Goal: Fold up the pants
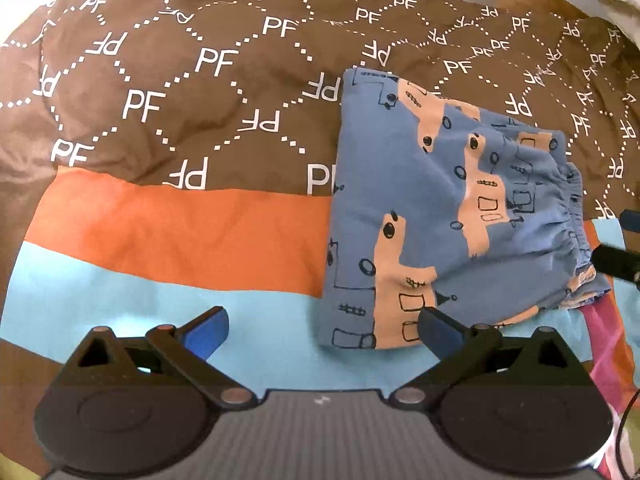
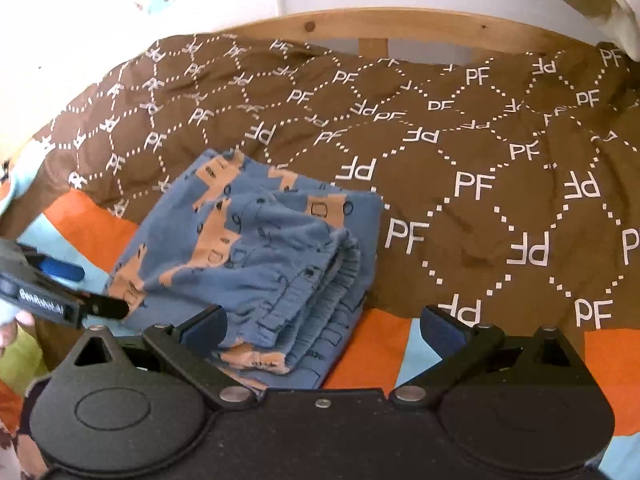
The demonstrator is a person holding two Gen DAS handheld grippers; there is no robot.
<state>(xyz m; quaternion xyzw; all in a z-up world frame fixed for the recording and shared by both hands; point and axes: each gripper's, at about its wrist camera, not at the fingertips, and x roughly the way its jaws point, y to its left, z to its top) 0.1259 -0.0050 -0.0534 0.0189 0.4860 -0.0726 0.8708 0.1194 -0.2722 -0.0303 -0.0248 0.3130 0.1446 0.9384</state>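
Folded pants point(image 1: 440, 216) lay on the brown, orange-striped bedspread point(image 1: 180, 92); a wooden bed rail point(image 2: 400, 26) stood behind; both grippers' fingers point(image 1: 206, 330) gaped empty.

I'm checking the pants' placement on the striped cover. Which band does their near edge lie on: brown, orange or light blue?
The light blue band, nearest the left tool. The folded pants also cross the orange band and reach the brown PF-printed part at their far edge.

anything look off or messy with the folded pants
Mostly tidy. The pants lie folded on the bedspread, but the waistband layers near the right gripper are bunched and uneven. Both grippers are open; left gripper.
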